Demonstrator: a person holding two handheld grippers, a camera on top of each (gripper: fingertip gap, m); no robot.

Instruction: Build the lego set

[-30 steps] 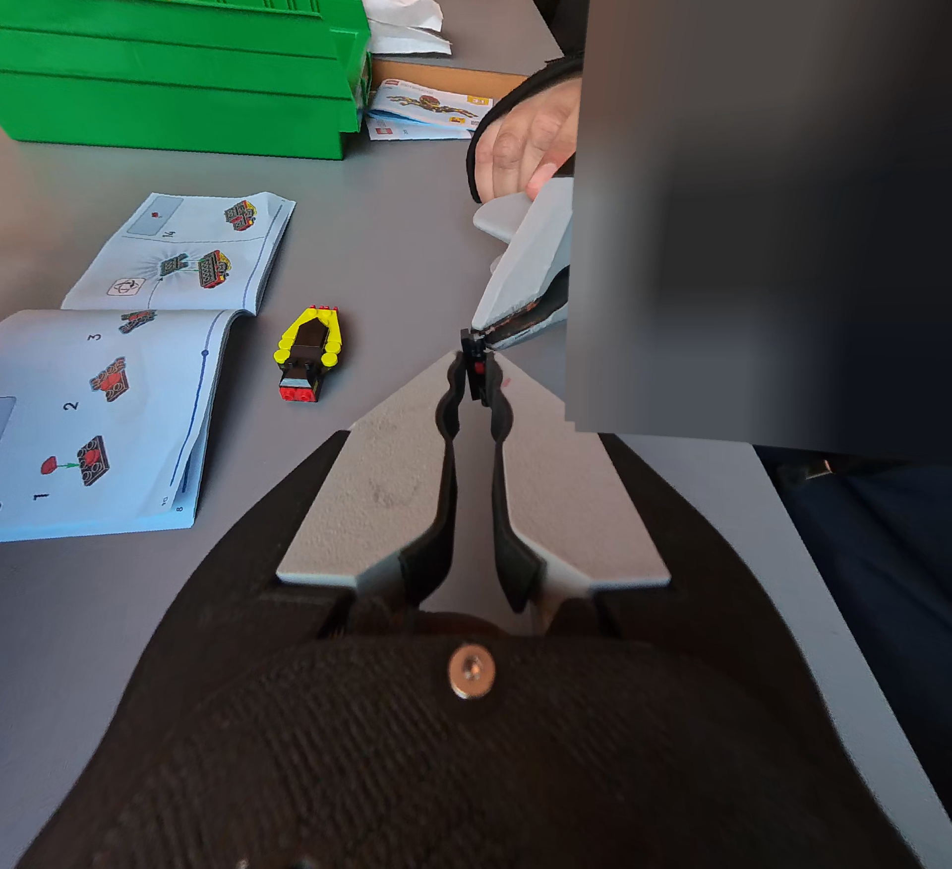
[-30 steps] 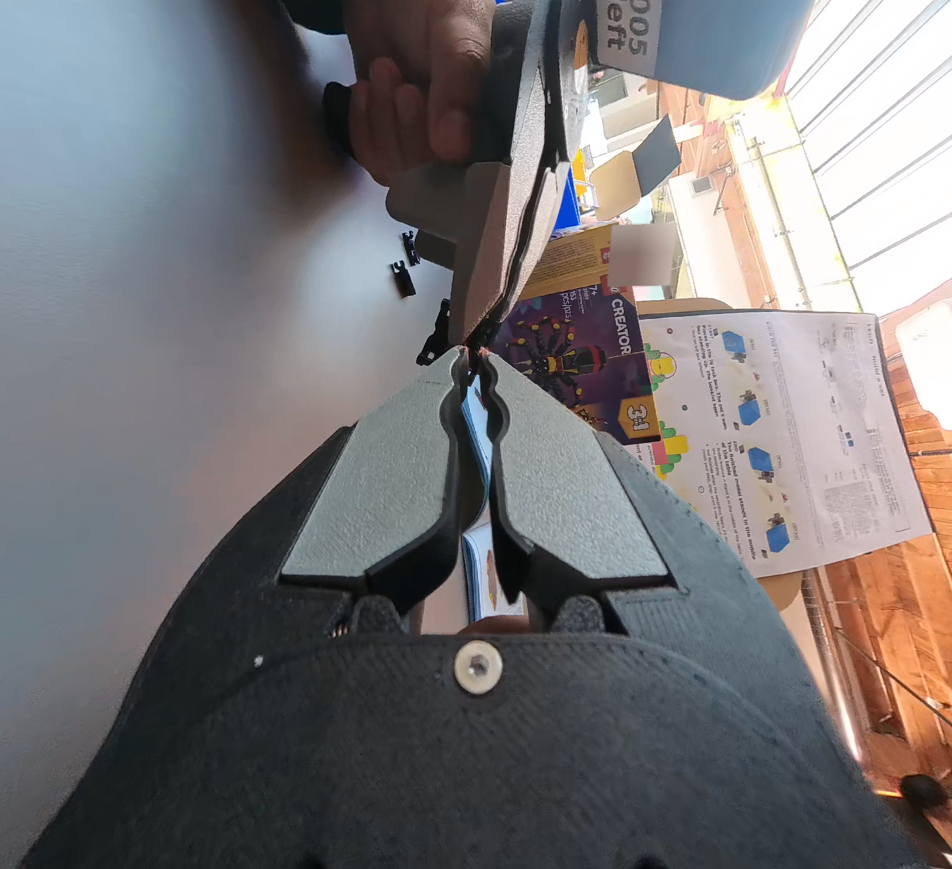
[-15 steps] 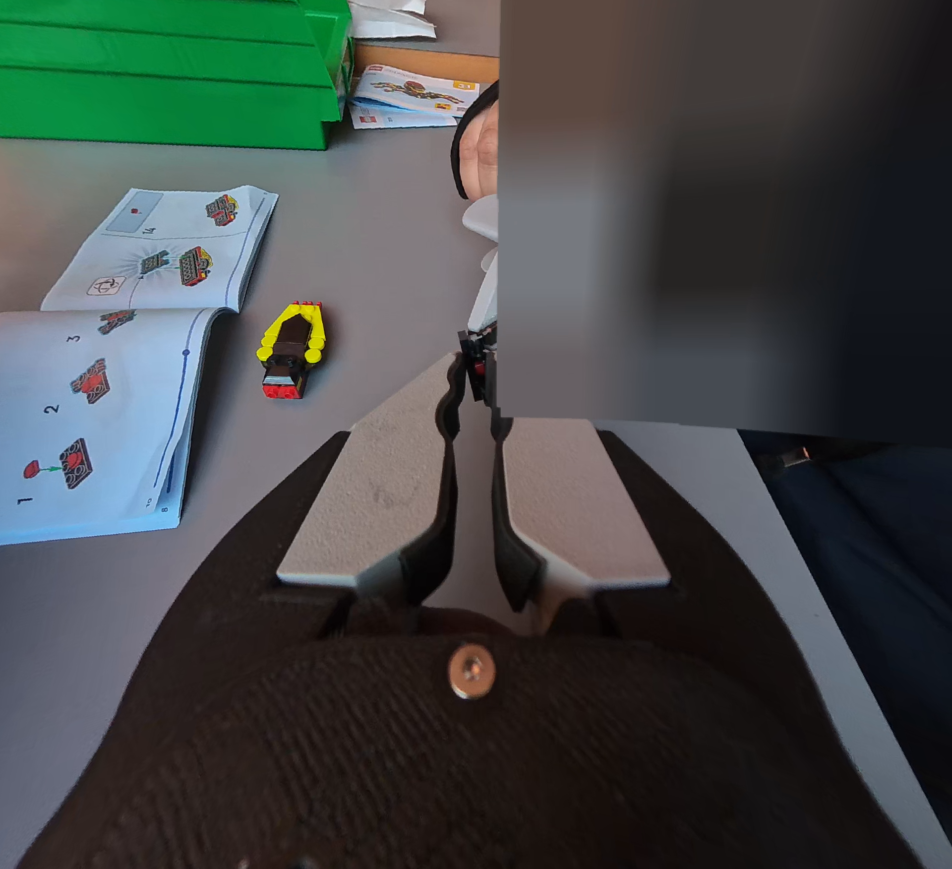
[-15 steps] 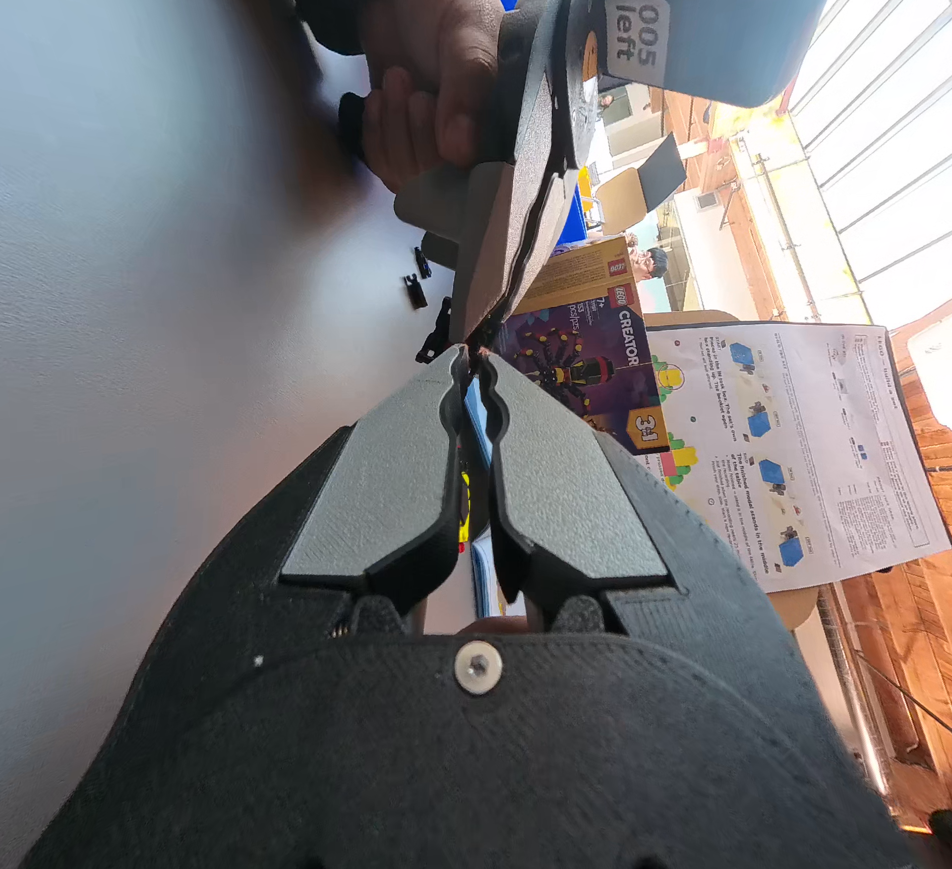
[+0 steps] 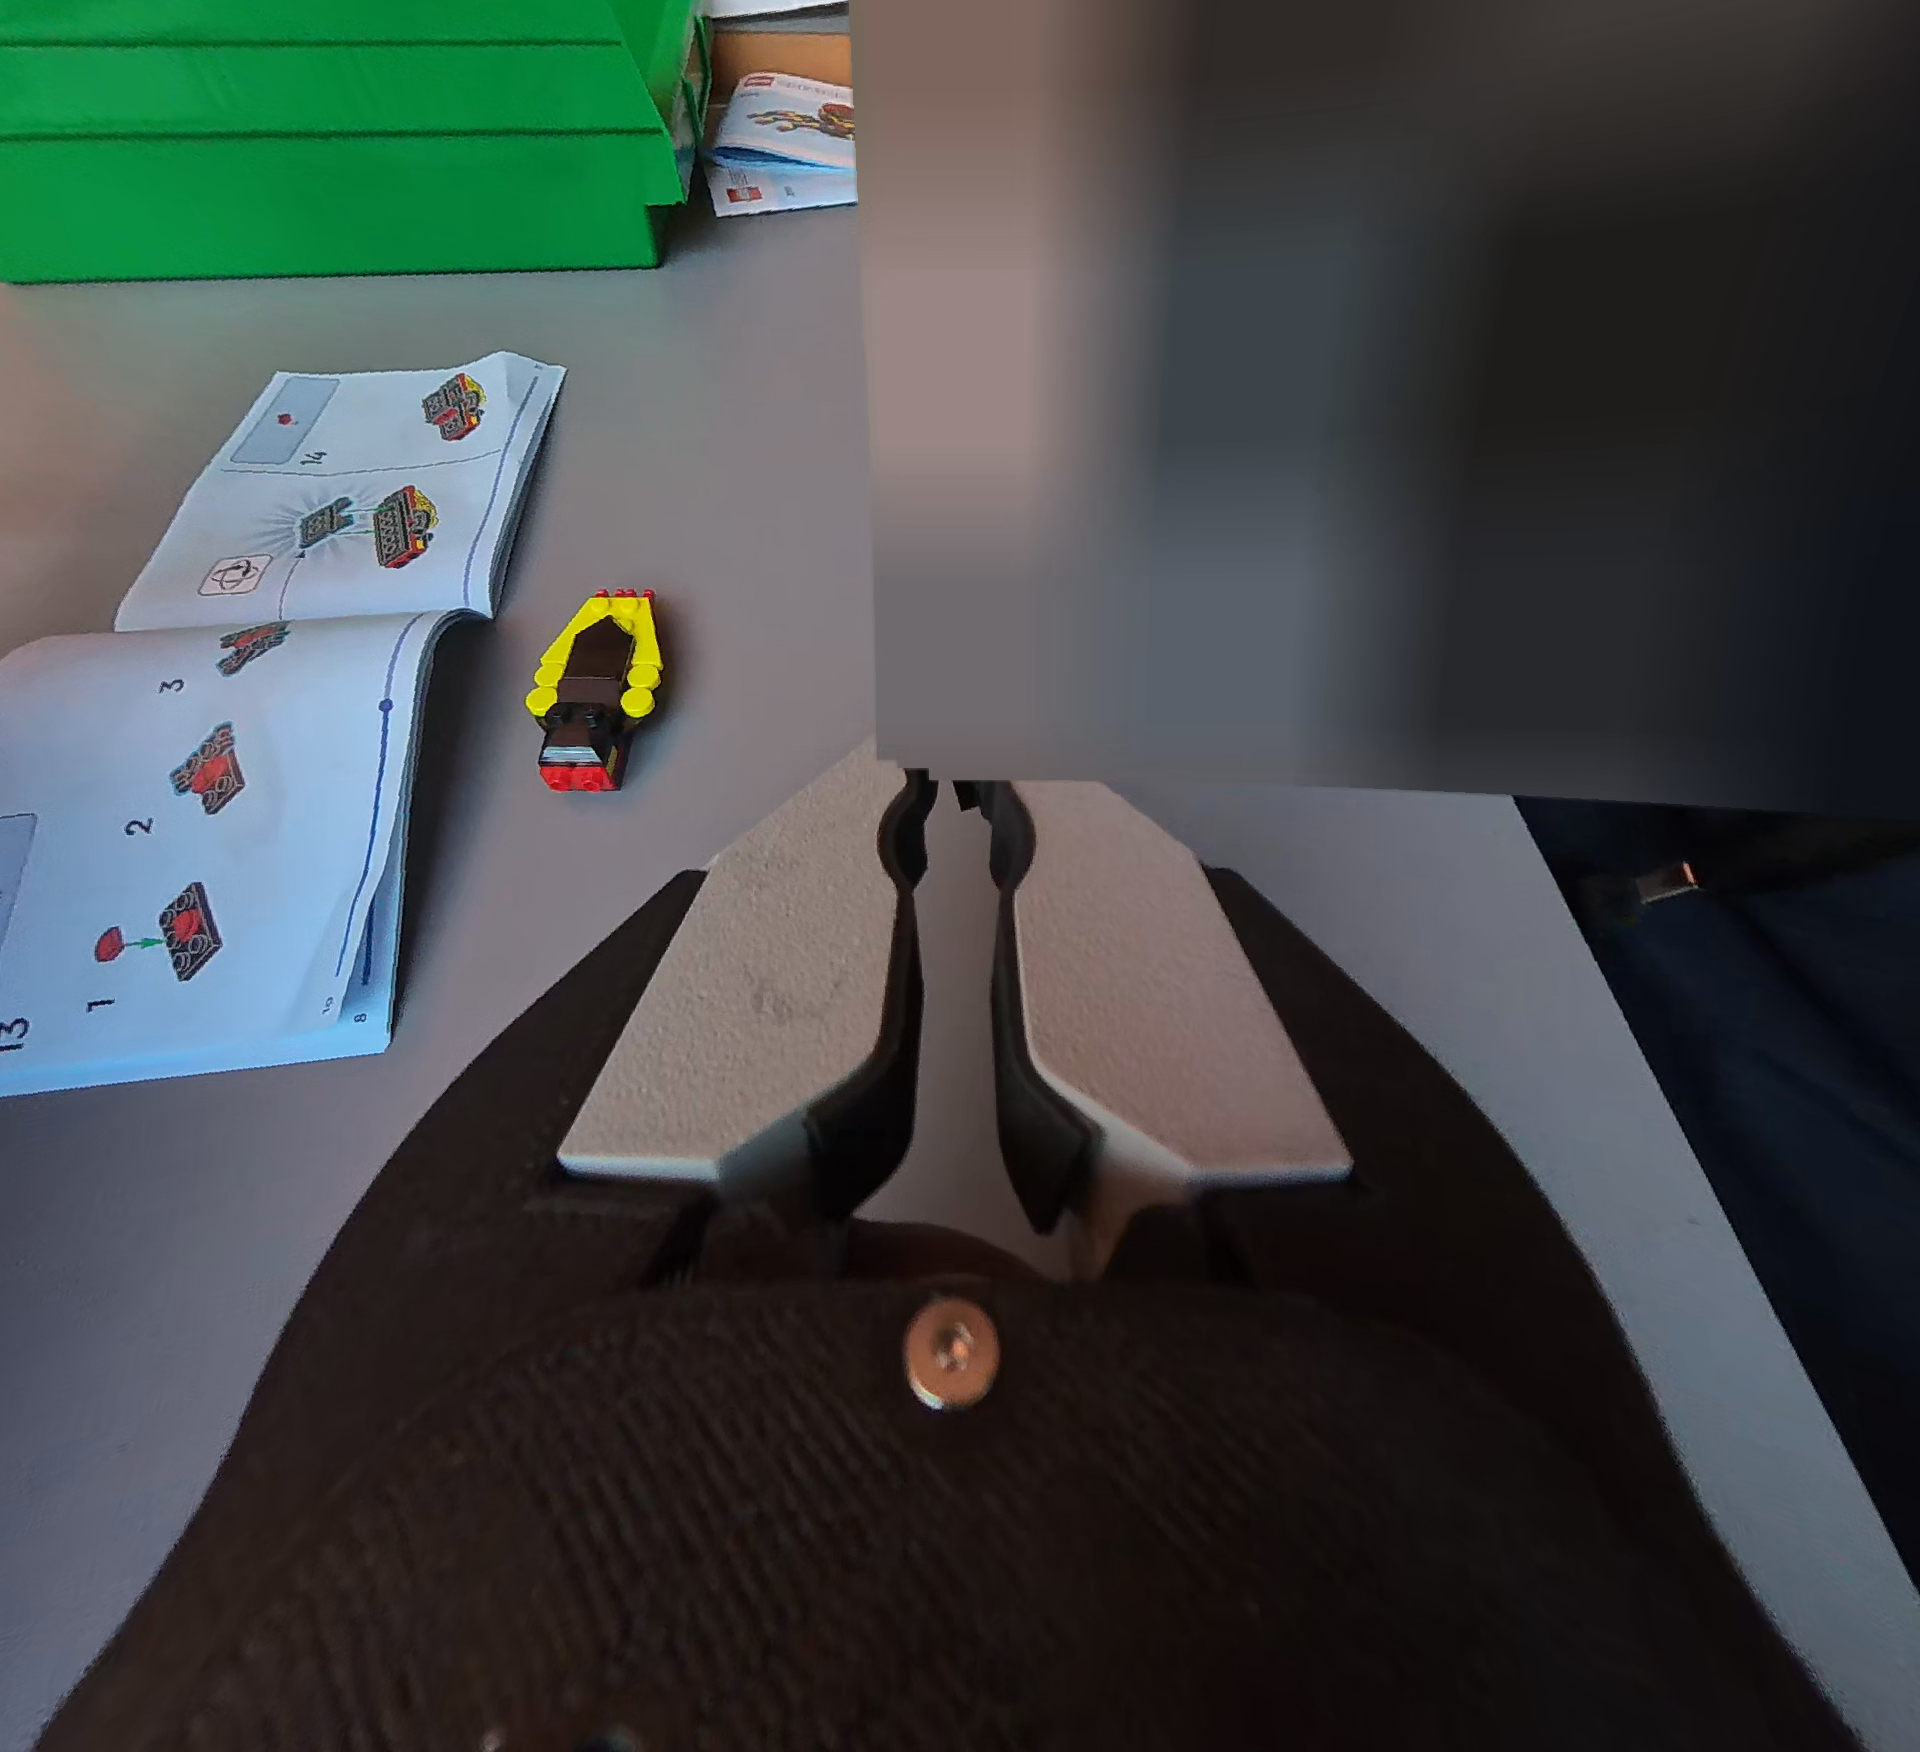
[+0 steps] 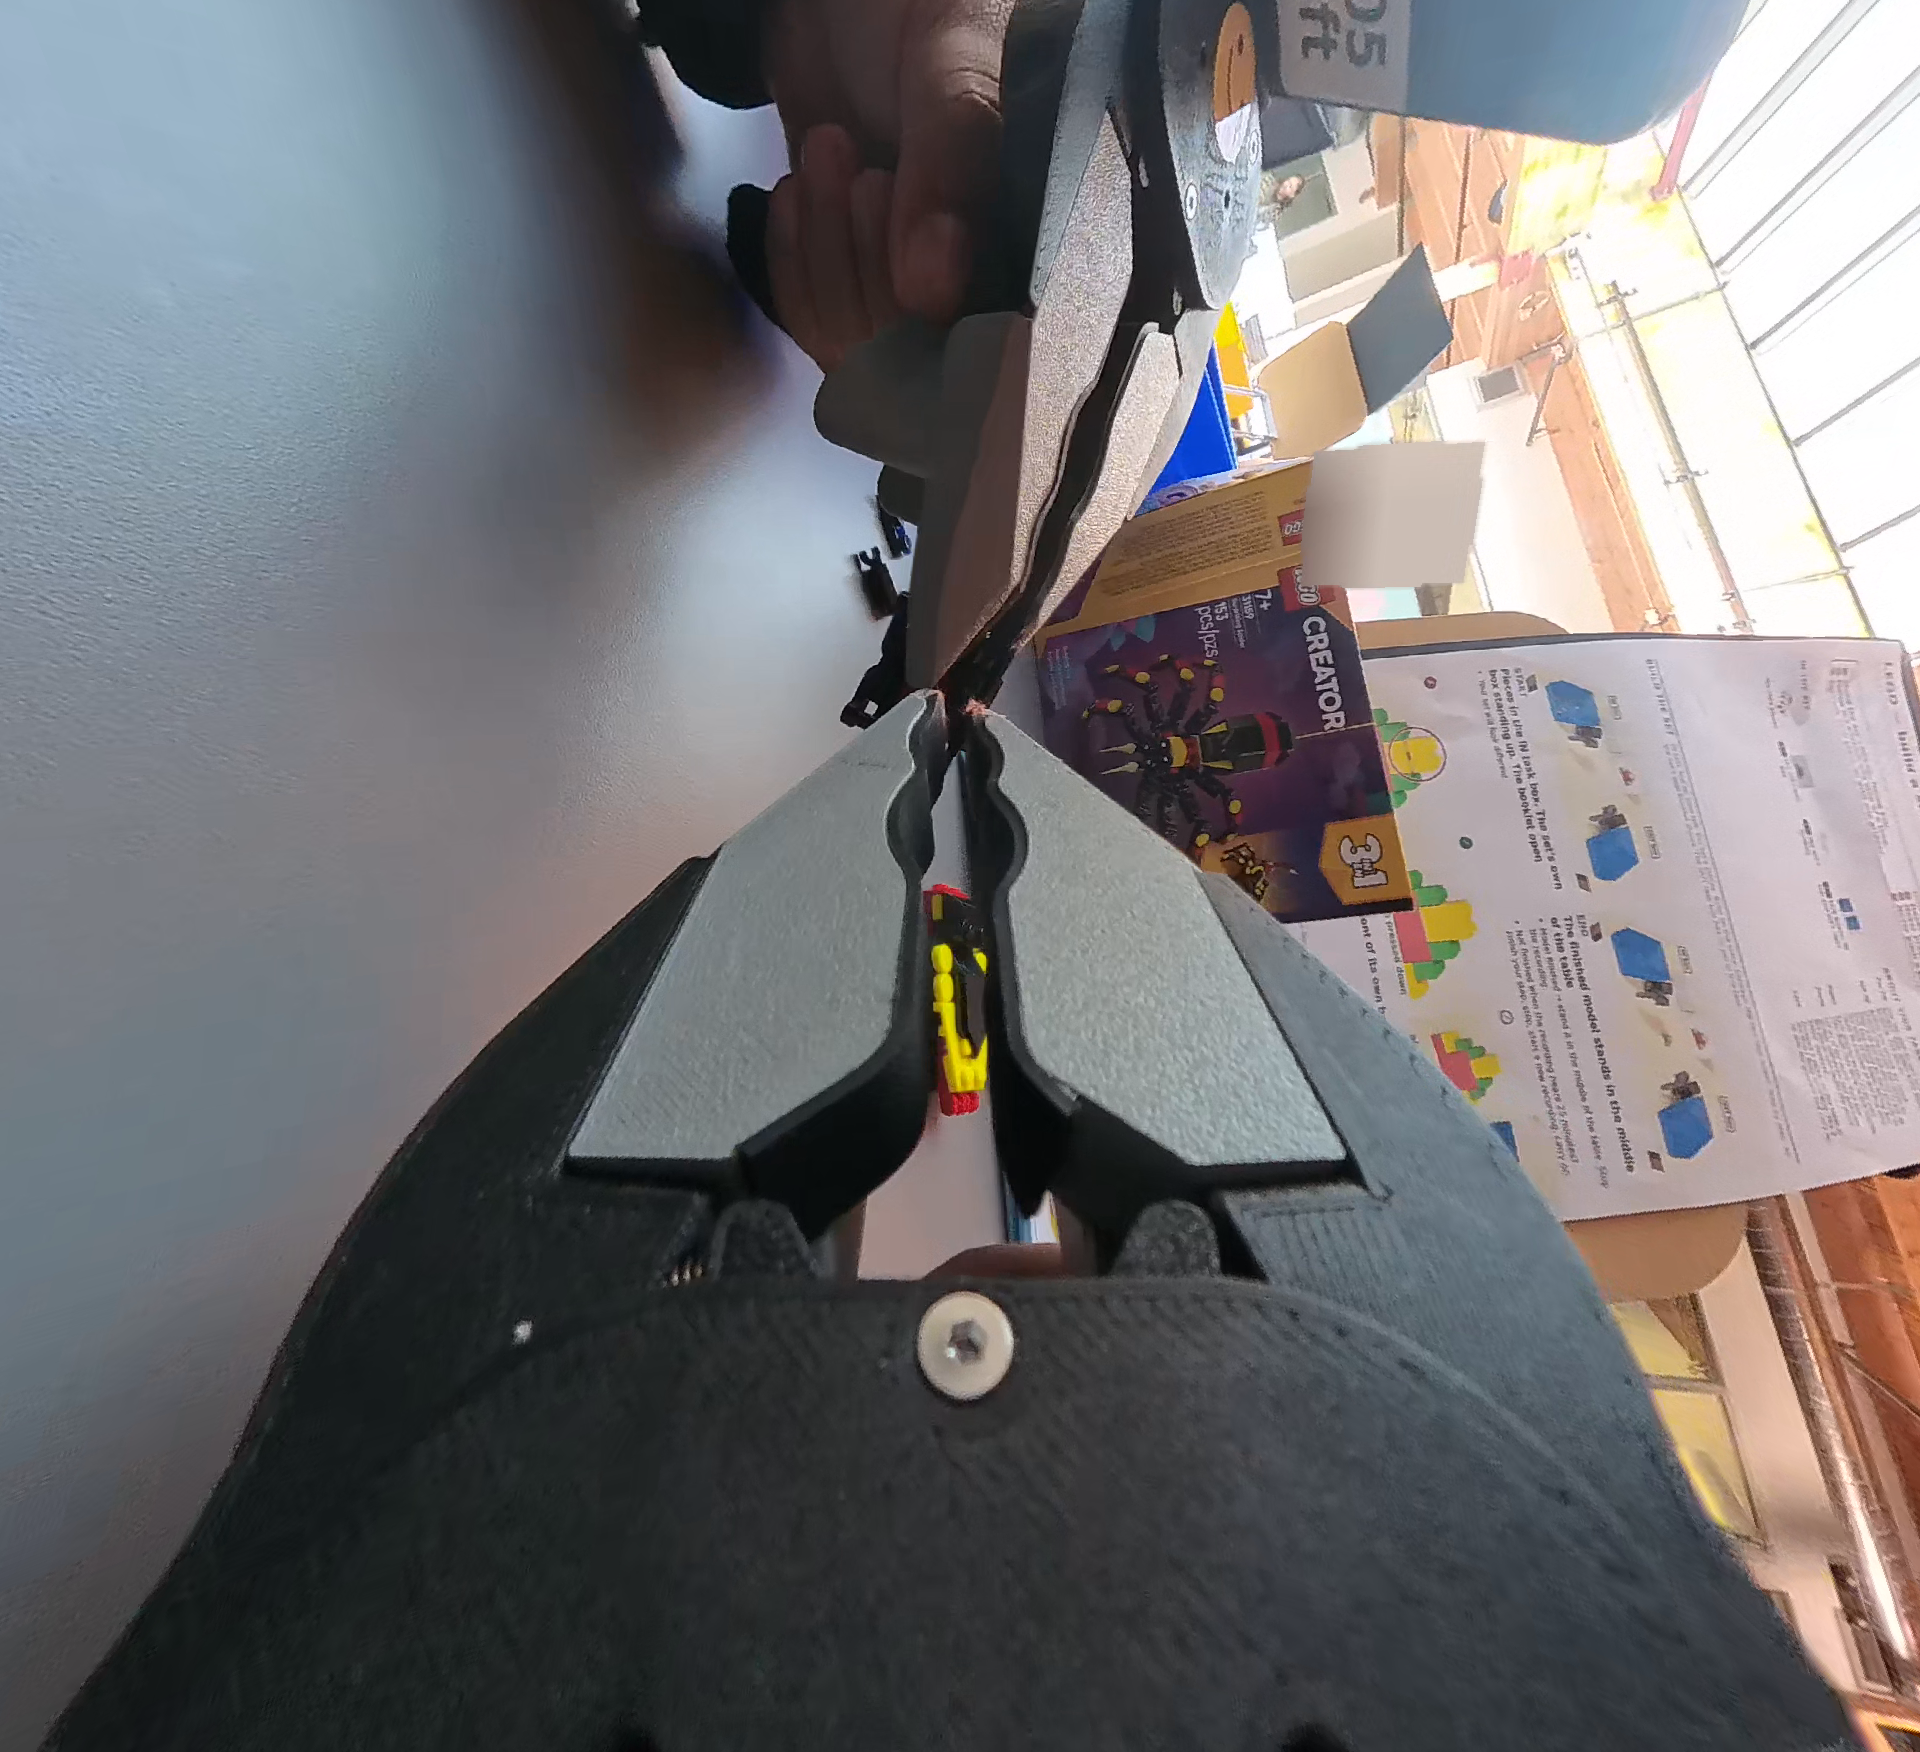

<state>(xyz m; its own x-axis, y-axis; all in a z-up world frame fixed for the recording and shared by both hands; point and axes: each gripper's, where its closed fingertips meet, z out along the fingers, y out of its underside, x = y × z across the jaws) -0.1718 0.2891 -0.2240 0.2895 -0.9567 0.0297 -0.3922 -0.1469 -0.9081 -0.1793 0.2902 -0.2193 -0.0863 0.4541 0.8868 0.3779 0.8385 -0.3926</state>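
Grey tabletop [image 5: 727, 414] is being used as the work surface, with a green bin [image 5: 312, 92] at the back, an open booklet [image 5: 208, 819] to the left, and the part-built yellow, black and red model [image 5: 592, 689] lying just beside the booklet, apart from both tools. Across the table, a set box [image 6: 1226, 746] and a printed sheet [image 6: 1662, 923] are being shown in the right wrist view, with a few loose black pieces [image 6: 878, 575] lying near the left tool. The left gripper [image 5: 940, 793] and the right gripper [image 6: 961, 720] are being held tip to tip above the table, and a tiny dark piece with a hint of red [image 6: 971, 700] is being pinched where they meet. Both pairs of fingers are nearly closed; which tool is actually gripping the piece cannot be told, since in the left view the tips are being covered by the masking patch. Compared with a second ago, the left view is being swung slightly so that the model is sitting farther left, and in the right view the model is now being seen through the gap between the fingers. The meeting of the tips is unchanged, so a small sub-assembly is probably being pressed together in the air, and the model is not yet being added to.
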